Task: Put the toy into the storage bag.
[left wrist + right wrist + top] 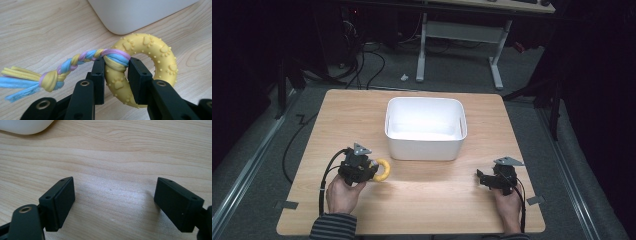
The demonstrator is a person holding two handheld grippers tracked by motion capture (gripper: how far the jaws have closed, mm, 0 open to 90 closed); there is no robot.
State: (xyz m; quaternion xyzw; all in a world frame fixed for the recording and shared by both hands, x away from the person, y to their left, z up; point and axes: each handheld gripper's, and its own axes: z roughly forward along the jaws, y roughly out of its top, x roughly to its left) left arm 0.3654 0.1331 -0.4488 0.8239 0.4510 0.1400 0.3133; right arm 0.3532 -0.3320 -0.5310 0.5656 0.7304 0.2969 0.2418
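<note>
- We hold the left tongs (373, 170) low over the near left part of the table (422, 200), and they are clamped on a yellow ring toy (382, 170).
- In the left gripper view the two black jaws press on the ring toy (150, 55) from either side, just below the spot where a braided rope (75, 62) is knotted round it.
- The ring is rubbery, studded with small bumps and stamped with paw prints.
- The rope is plaited from yellow, blue and lilac strips; it runs off to the left of that view and ends in a loose tassel (15, 80) past a knot.
- The ring toy sits just in front of the white bin (425, 129), near its front left corner, and we cannot tell whether its lower edge touches the table.
- The bin's rounded corner (130, 17) shows close behind the ring in the left gripper view.
- The bin stands in the middle of the table, open at the top, its inside white.
- Our right tongs (479, 176) rest at the near right part of the table, well apart from the bin and the toy.
- In the right gripper view those tongs (113, 202) stand wide apart with bare wood grain between them.
</note>
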